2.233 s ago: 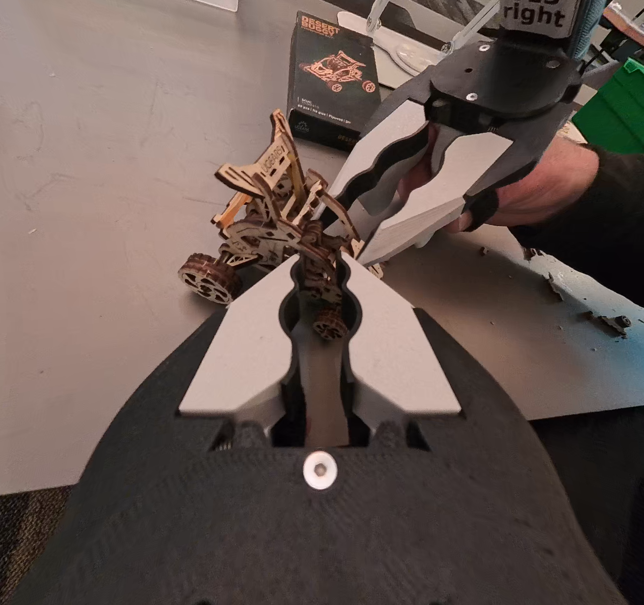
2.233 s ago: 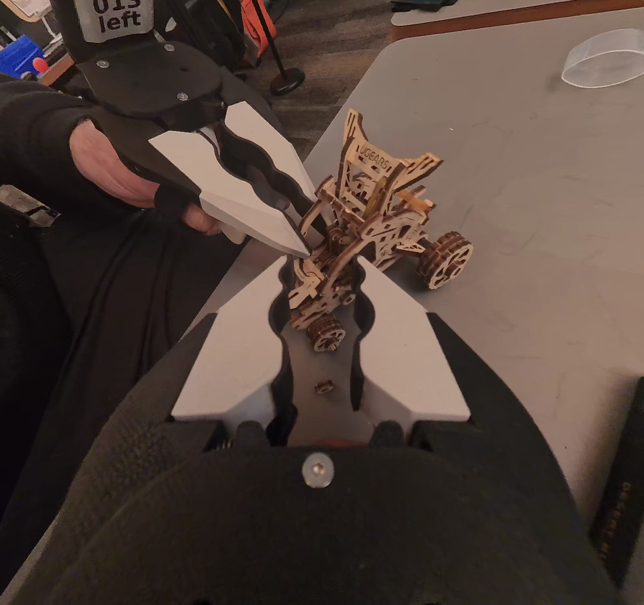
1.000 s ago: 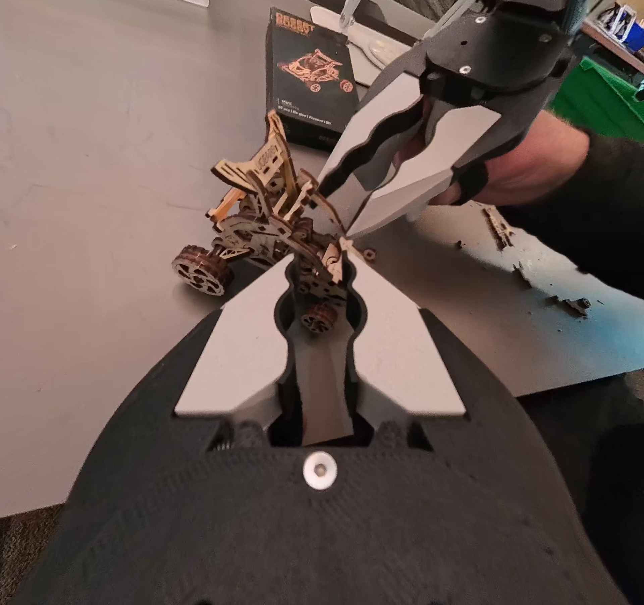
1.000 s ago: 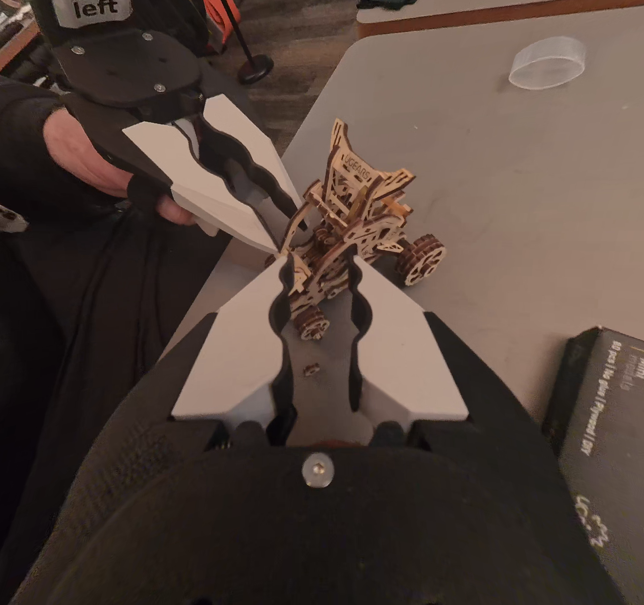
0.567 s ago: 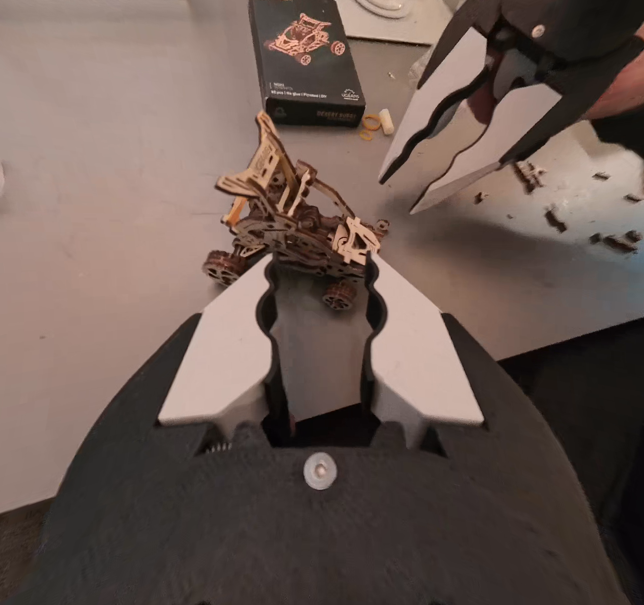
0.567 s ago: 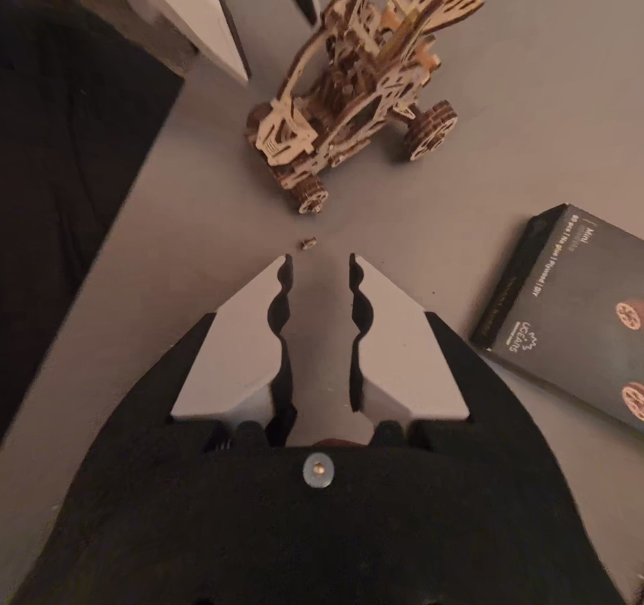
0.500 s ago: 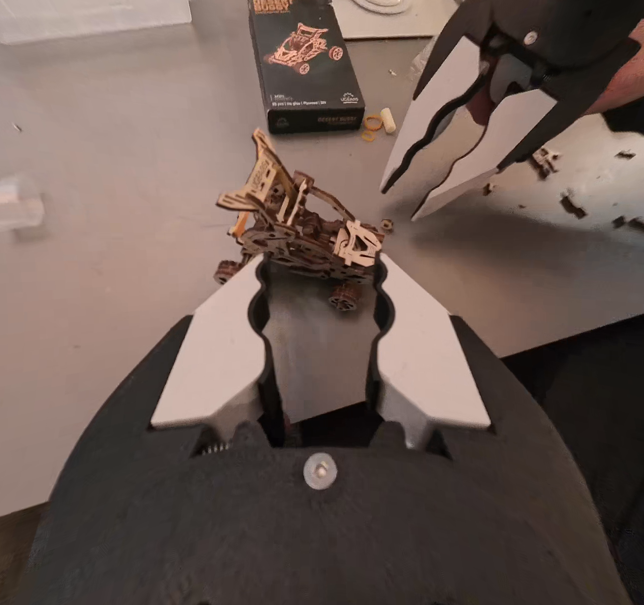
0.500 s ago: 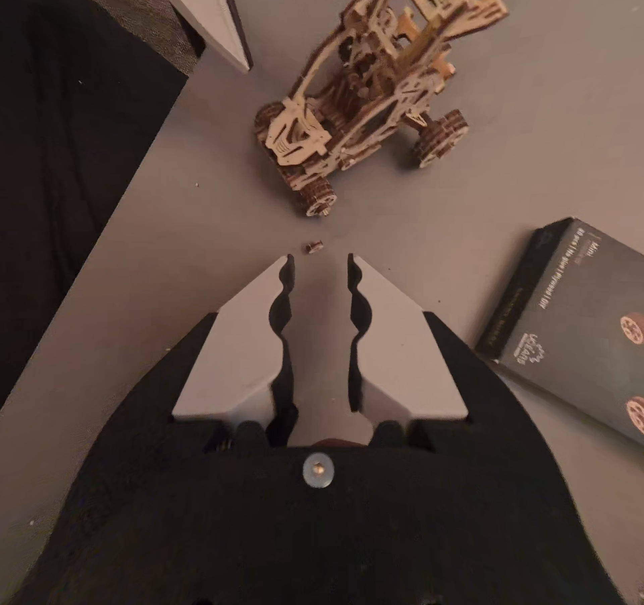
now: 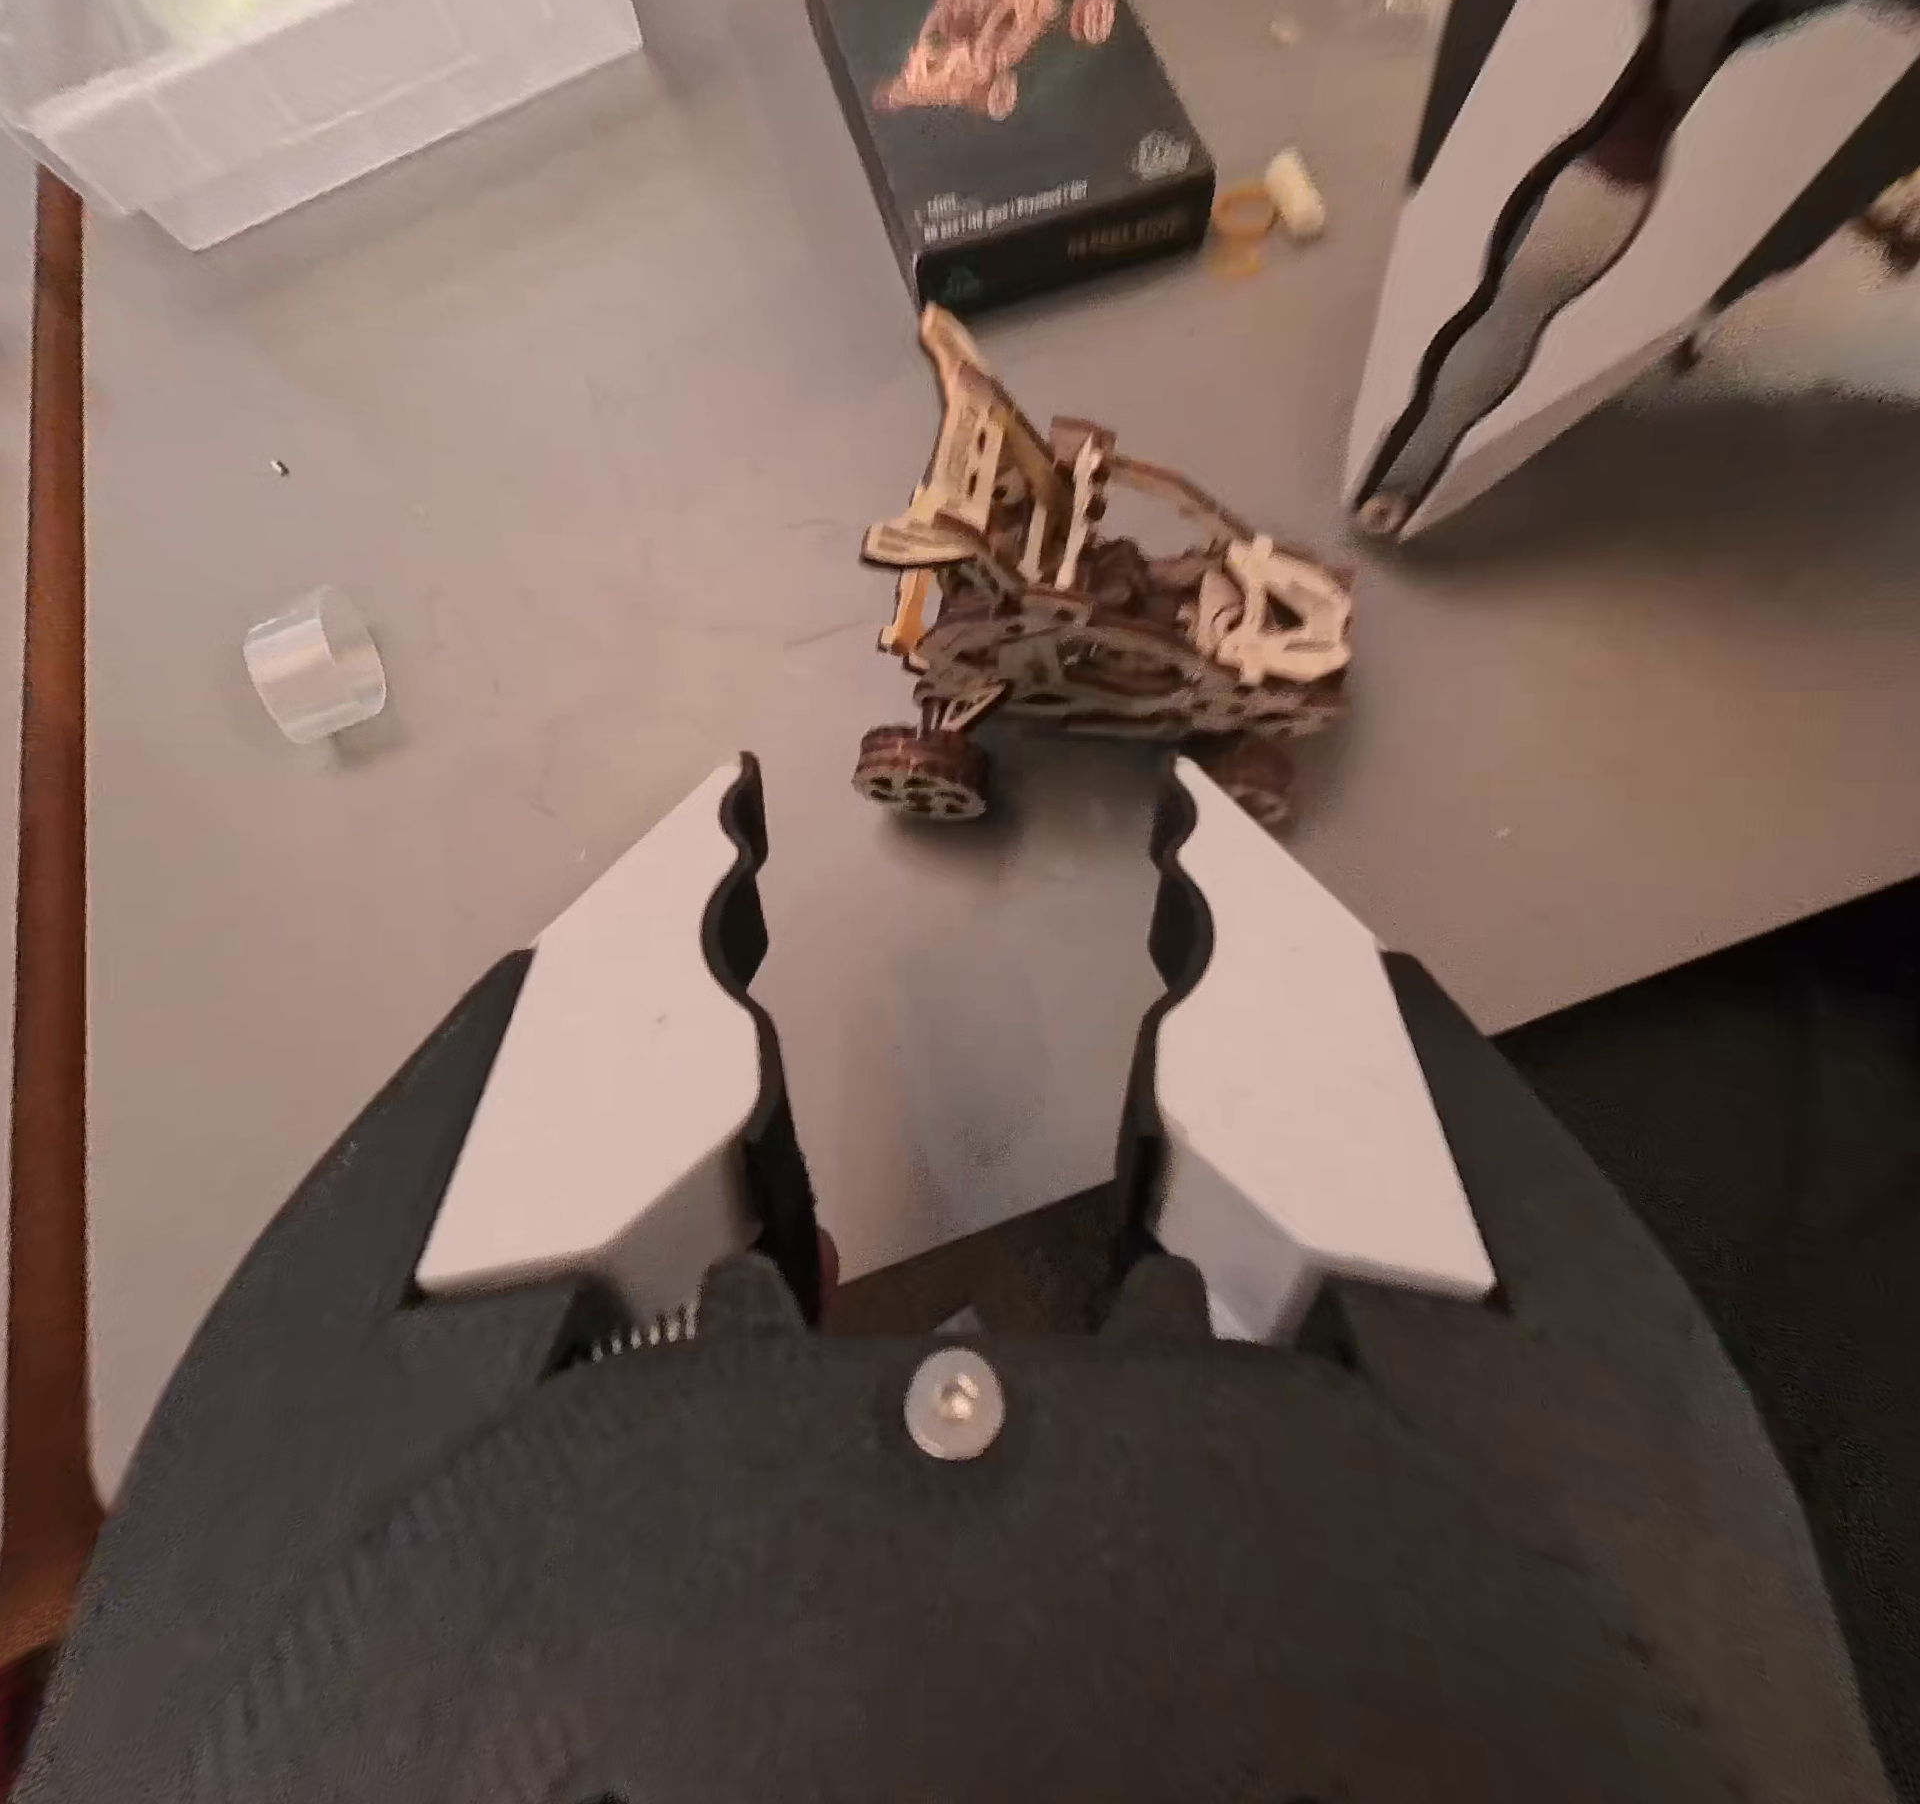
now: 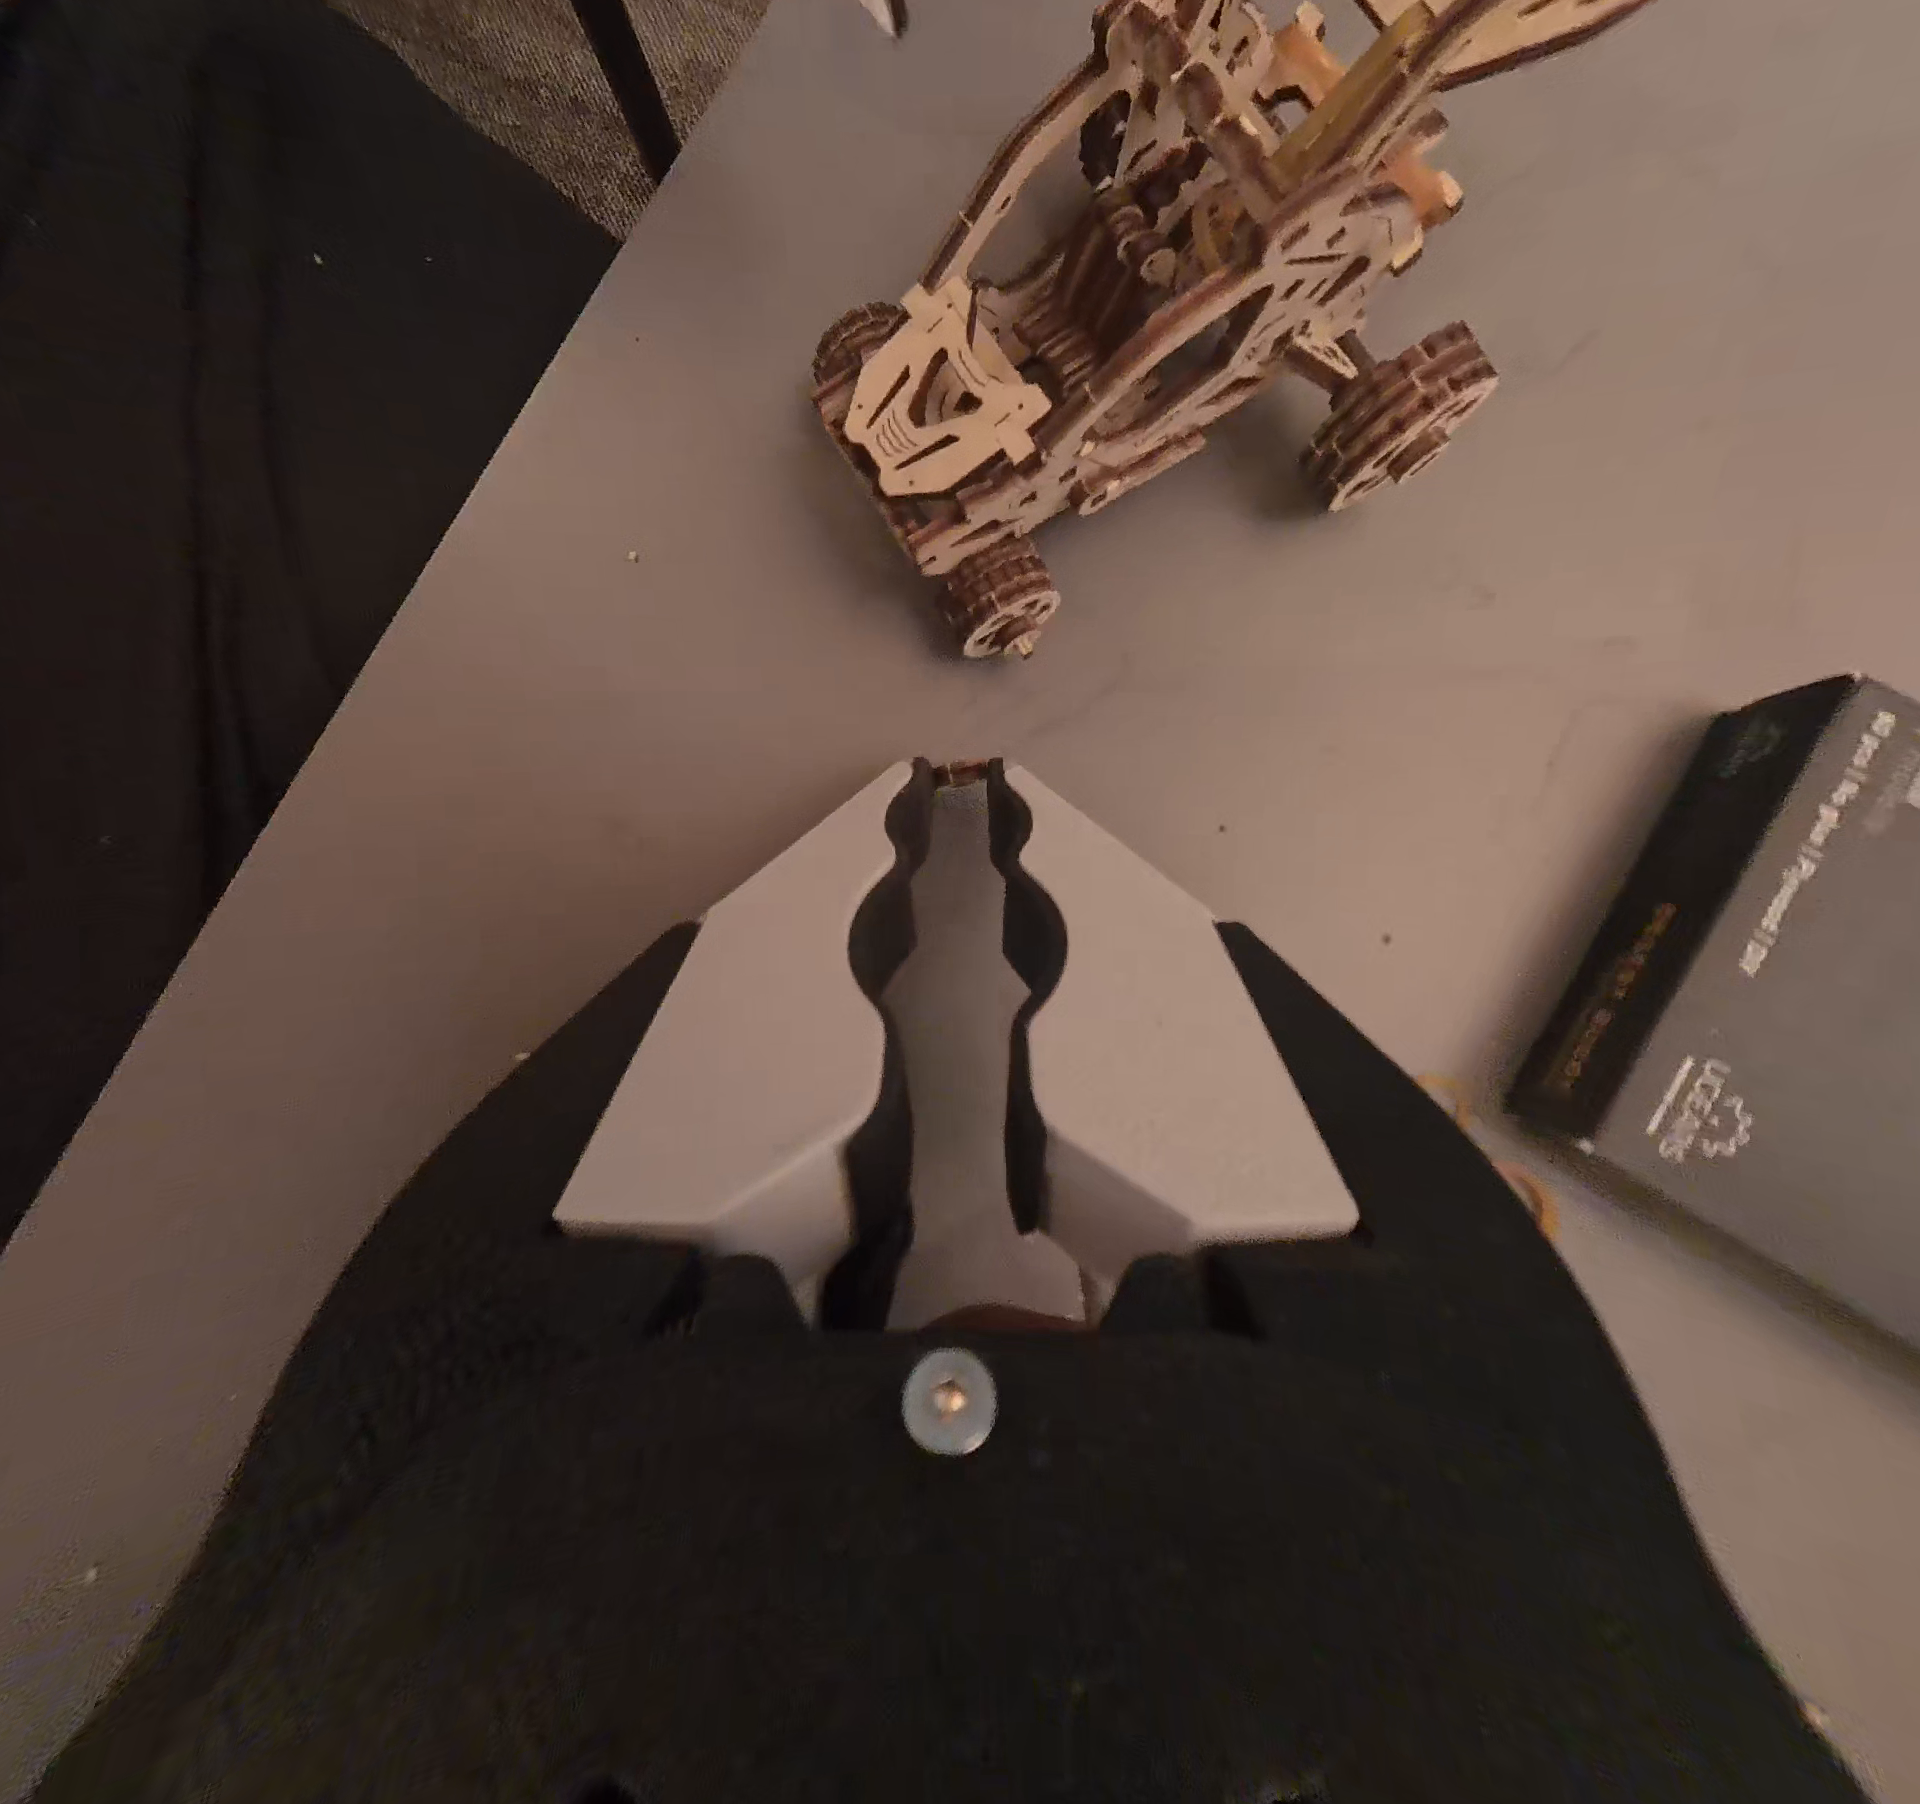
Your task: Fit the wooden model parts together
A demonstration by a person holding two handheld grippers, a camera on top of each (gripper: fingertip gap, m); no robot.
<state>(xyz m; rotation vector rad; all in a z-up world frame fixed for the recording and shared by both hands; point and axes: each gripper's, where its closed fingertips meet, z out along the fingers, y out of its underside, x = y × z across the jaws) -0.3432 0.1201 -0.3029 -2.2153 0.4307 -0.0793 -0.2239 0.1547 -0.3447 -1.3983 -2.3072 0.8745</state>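
Pinching a tiny wooden piece (image 10: 964,770) at its very tips, the right gripper (image 10: 956,778) hovered by the table's (image 9: 520,466) near edge, where a slip could lose it, while the left gripper (image 9: 956,798) gaped wide and empty before the buggy (image 9: 1101,632).

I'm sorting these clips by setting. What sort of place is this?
Probably a workshop or lab bench: a grey table holding a wooden buggy model, its black kit box and a clear tape roll.

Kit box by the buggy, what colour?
Black box with an orange buggy picture; clearest in the left wrist view.
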